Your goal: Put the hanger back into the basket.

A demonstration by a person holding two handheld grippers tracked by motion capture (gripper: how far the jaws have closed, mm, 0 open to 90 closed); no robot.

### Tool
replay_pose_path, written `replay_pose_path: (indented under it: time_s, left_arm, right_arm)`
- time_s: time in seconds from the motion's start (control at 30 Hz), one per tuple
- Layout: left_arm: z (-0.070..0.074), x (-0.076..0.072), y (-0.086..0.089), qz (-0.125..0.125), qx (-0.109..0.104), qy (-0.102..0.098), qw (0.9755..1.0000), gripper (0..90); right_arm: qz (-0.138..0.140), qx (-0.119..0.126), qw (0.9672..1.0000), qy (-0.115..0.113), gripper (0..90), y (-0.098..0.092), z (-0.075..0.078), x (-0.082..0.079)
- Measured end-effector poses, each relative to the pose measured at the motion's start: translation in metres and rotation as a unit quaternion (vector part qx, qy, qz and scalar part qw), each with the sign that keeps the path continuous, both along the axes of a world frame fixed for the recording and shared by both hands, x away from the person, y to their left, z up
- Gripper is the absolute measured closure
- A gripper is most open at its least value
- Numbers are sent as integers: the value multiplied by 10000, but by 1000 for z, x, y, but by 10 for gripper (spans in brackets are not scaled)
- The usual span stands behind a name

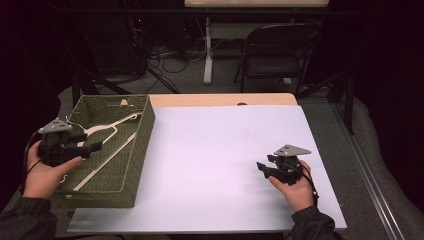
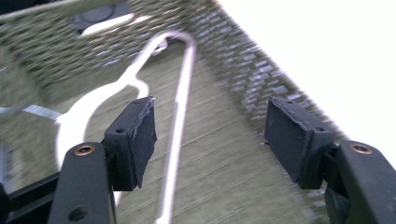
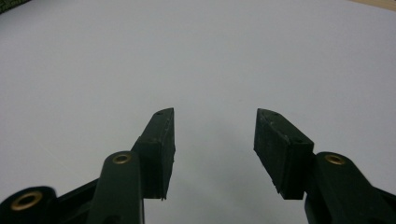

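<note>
A green woven basket (image 1: 144, 131) stands on the left side of the table, and a white clothes hanger (image 1: 107, 127) lies inside it. My left gripper (image 1: 95, 146) hovers over the basket's left part, open and holding nothing. In the left gripper view the hanger (image 2: 180, 116) runs along the basket floor (image 2: 219, 182) below the gap between the open jaws of the left gripper (image 2: 210, 126). My right gripper (image 1: 262, 167) rests low over the white sheet (image 1: 210, 150) at the right, pointing left. In the right gripper view the right gripper (image 3: 215, 135) is open over the bare sheet (image 3: 210, 56).
The white sheet covers most of a wooden table, whose bare strip (image 1: 220, 99) shows at the far edge. Beyond it stand a dark folding chair (image 1: 275, 50), a white table leg (image 1: 208, 50) and floor cables. Dark cloth surrounds the table.
</note>
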State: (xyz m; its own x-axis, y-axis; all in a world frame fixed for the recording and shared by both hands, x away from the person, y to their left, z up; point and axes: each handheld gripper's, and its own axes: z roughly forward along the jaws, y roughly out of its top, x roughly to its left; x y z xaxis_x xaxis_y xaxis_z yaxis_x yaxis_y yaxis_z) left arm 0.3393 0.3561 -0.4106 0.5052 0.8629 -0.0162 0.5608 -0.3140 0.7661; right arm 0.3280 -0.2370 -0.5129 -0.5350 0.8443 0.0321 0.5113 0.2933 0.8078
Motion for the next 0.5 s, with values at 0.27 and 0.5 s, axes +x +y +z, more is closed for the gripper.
replay_pose_path:
  time_s: [0.27,0.5]
  left_arm:
    - [5,-5,-62,-525,-157,-30,9985,340]
    - [-4,-4,-104,-693,-222,-68,9973,340]
  right_arm:
    - [-35,-46,9999,-97,477,-1,2,-2]
    - [-43,3,9999,-158,472,-4,2,-4]
